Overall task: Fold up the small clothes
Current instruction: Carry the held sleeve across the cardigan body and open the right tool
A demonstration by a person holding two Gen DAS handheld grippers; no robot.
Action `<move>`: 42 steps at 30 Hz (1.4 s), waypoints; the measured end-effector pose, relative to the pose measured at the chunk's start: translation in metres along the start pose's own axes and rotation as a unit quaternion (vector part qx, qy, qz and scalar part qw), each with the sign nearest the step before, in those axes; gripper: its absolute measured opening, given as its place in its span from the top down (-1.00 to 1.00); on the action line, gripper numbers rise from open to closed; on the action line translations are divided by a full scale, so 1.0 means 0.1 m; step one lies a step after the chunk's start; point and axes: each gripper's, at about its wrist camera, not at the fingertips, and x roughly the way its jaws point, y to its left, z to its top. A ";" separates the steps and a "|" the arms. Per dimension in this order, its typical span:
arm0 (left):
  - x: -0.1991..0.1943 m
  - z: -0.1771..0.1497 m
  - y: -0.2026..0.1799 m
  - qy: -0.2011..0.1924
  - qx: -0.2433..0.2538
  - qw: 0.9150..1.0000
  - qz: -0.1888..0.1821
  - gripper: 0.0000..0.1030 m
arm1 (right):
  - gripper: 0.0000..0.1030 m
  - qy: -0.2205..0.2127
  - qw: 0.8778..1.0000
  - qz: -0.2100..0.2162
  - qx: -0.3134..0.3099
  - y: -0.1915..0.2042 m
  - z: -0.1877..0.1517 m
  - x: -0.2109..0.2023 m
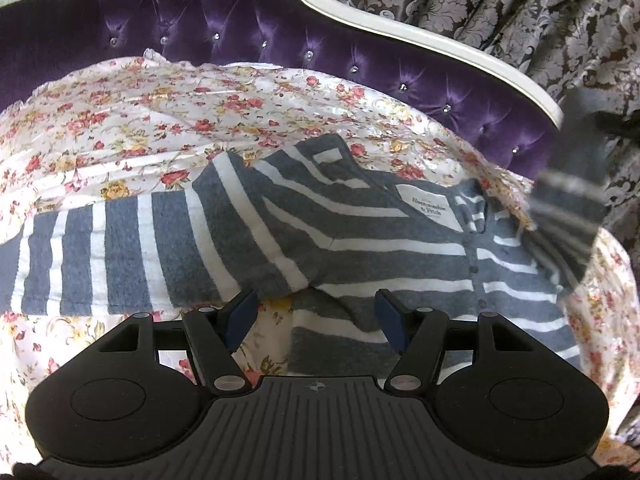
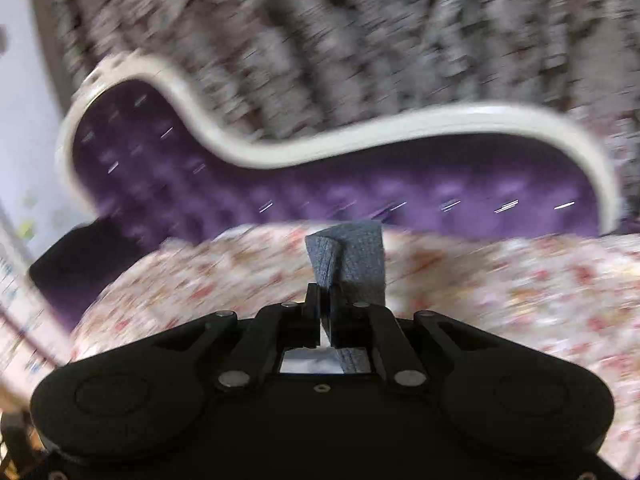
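Observation:
A grey and white striped cardigan [image 1: 360,240] with a white neck label lies spread on a floral bedspread [image 1: 140,120]. One sleeve is folded across its body. My left gripper [image 1: 316,316] is open and empty, hovering just over the cardigan's near edge. At the right of the left wrist view, a sleeve [image 1: 572,208] is lifted and blurred. My right gripper [image 2: 326,304] is shut on that grey sleeve cuff [image 2: 348,256] and holds it above the bed; the right wrist view is motion-blurred.
A purple tufted headboard [image 1: 240,20] with a white curved frame stands behind the bed, also in the right wrist view [image 2: 360,184]. Grey damask curtains [image 1: 500,4] hang behind it.

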 end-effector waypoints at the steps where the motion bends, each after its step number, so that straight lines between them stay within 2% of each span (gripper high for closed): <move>1: 0.00 0.00 0.01 0.002 -0.002 1.000 -0.003 -0.22 | 0.78 0.009 1.000 0.010 -0.005 0.09 -0.07 0.10; 8: 0.04 -0.01 0.06 0.011 -0.018 1.000 -0.019 -0.22 | 0.77 0.086 0.994 0.059 -0.025 0.44 -0.76 0.83; 12: 0.06 -0.02 0.05 0.010 -0.020 0.999 -0.031 -0.22 | 0.62 0.097 0.990 0.098 -0.021 0.57 -1.15 0.99; 15: 0.06 -0.03 0.01 0.012 -0.010 0.999 -0.035 -0.22 | 0.55 0.102 0.987 0.116 -0.044 0.65 -1.31 1.01; 17: 0.07 -0.05 -0.04 0.015 -0.002 0.999 -0.043 -0.22 | 0.09 0.091 0.987 0.118 -0.058 0.62 -1.36 0.91; 19: 0.08 -0.04 -0.09 0.015 0.006 0.999 -0.051 -0.22 | -0.04 0.071 0.989 0.111 -0.060 0.54 -1.36 0.76; 20: 0.08 -0.03 -0.12 0.014 0.010 0.999 -0.050 -0.22 | -0.04 0.061 0.991 0.106 -0.058 0.49 -1.35 0.70; 24: 0.14 0.03 -0.23 0.015 0.018 0.999 -0.046 -0.22 | -0.09 0.013 0.997 0.053 -0.049 0.21 -1.27 0.46; 26: 0.20 0.08 -0.27 0.025 0.013 0.998 -0.050 -0.22 | -0.18 -0.005 0.999 0.021 -0.037 0.04 -1.22 0.38; 29: 0.30 0.13 -0.36 0.041 0.011 0.998 -0.053 -0.21 | -0.18 -0.031 0.999 -0.011 -0.014 -0.25 -1.17 0.33; 34: 0.54 0.21 -0.50 0.053 0.026 0.998 -0.032 -0.20 | -0.18 -0.029 0.997 -0.037 0.068 -0.77 -1.06 0.30; 38: 0.72 0.23 -0.59 0.062 0.029 0.997 -0.026 -0.17 | -0.18 -0.037 0.992 -0.110 0.052 -0.93 -1.03 0.28; 39: 0.72 0.24 -0.63 0.053 0.035 0.998 -0.022 0.14 | -0.18 -0.037 0.991 -0.121 0.049 -0.96 -1.03 0.27; 40: 0.72 0.24 -0.66 0.044 0.043 0.998 -0.016 0.71 | -0.18 -0.036 0.990 -0.128 0.049 -0.99 -1.04 0.26; 42: 0.66 0.27 -0.70 0.033 0.040 0.999 -0.004 0.83 | -0.18 -0.029 0.989 -0.136 0.051 -1.06 -1.06 0.25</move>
